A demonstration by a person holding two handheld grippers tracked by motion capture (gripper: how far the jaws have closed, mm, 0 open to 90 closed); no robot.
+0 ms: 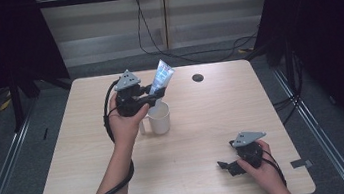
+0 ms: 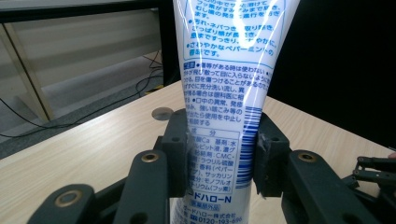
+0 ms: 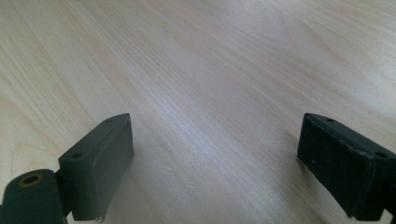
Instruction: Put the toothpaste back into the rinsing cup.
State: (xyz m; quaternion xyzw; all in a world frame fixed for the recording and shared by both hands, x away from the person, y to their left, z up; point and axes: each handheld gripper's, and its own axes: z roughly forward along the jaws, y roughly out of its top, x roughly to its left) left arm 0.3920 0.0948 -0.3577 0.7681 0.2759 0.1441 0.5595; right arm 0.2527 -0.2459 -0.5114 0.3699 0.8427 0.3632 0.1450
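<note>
Nearest the person, the right gripper [image 1: 230, 166] rested low over the table [image 1: 200, 138] near its front right corner, held in the right hand [image 1: 262, 168] with its grey three-cornered plate on top. Its jaws stood wide apart with nothing between them; in the right gripper view the two black pads [image 3: 105, 163] framed only bare pale wood grain.

Farther in, left of the table's middle, the left hand [image 1: 125, 123] held the left gripper [image 1: 156, 96] up above the surface, its cable looping down along the forearm. Its jaws were clamped on a toothpaste tube [image 1: 162, 80], white and blue with printed text. In the left gripper view the pads [image 2: 268, 161] pressed against both sides of the tube [image 2: 224, 93] near its lower, narrower part, and the wide crimped end rose out of the top of the picture. From above, the tube tilted up and to the right, its lower end over the mouth of a white mug [image 1: 158, 119] that stood on the table just beside the left hand, handle toward the left. Whether the tube's tip touched the mug I could not tell.

Beyond the mug, toward the far edge, a round dark cable hole [image 1: 198, 78] sat in the tabletop, and behind the table black cables trailed across the grey floor
</note>
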